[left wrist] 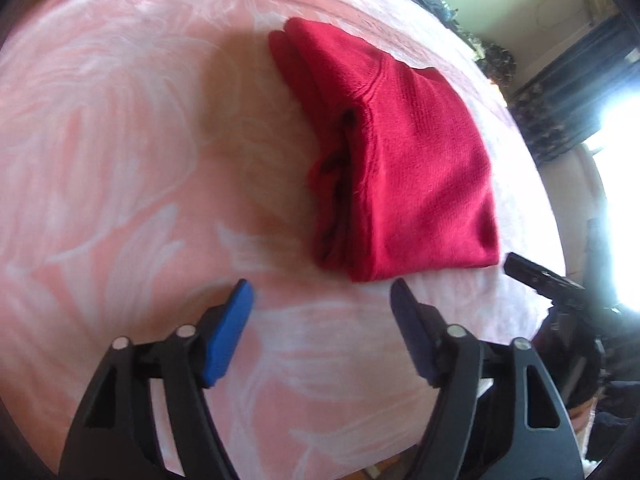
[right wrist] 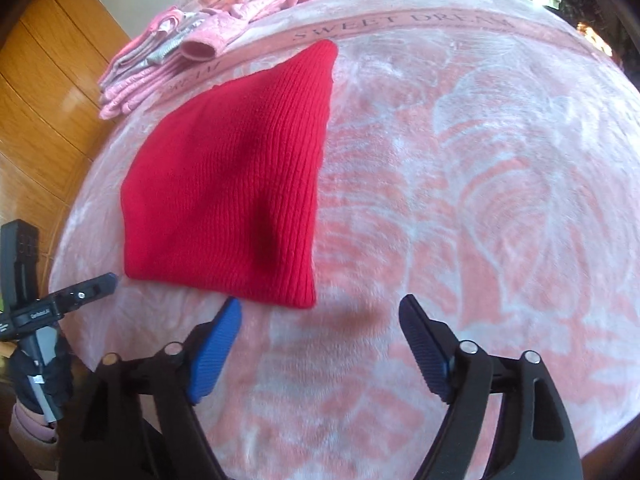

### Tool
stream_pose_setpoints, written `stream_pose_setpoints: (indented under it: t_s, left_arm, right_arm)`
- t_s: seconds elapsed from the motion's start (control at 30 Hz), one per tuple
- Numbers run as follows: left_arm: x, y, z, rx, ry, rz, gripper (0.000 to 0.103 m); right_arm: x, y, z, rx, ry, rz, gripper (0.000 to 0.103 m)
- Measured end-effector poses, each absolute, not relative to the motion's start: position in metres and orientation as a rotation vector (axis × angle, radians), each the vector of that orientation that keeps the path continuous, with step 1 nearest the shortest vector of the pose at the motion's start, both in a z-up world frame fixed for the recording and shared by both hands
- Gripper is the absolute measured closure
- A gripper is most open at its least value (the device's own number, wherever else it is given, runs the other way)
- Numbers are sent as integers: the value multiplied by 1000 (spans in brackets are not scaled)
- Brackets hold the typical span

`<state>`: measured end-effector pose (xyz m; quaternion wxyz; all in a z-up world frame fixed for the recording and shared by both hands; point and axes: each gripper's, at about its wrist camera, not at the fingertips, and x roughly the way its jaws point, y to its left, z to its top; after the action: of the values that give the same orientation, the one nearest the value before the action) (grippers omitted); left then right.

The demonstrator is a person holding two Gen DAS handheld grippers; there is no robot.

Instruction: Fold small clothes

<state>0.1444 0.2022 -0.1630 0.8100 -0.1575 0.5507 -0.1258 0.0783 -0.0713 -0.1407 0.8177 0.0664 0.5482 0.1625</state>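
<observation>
A red knitted garment (left wrist: pixel 404 160) lies folded flat on the pink blanket (left wrist: pixel 120 140), its stacked layers showing along its left edge. My left gripper (left wrist: pixel 322 292) hovers open just in front of its near edge, nothing between the blue pads (left wrist: pixel 230 332). In the right wrist view the same red garment (right wrist: pixel 236 184) lies left of centre. My right gripper (right wrist: pixel 320 308) is open just short of its near right corner. The other gripper's tip (right wrist: pixel 96 284) shows at the left, near the garment's near left corner.
A pile of folded pink and grey clothes (right wrist: pixel 160 64) sits at the blanket's far left. A wooden wardrobe (right wrist: pixel 48 92) stands beyond the bed's left side. A gloved hand (right wrist: pixel 36 376) holds the left tool. A bright window (left wrist: pixel 616 184) and dark clutter lie right of the bed.
</observation>
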Motion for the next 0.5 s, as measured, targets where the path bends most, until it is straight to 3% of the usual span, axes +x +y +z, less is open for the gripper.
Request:
stream_pose_setpoints:
  t_s: [0.23, 0.5]
  left_arm:
    - [121, 210, -143, -288, 1151, -174, 18]
    - [99, 203, -136, -249, 1166, -64, 14]
  right_arm:
    - [57, -65, -128, 64, 1147, 248, 4]
    - [35, -65, -119, 1, 1129, 149, 4]
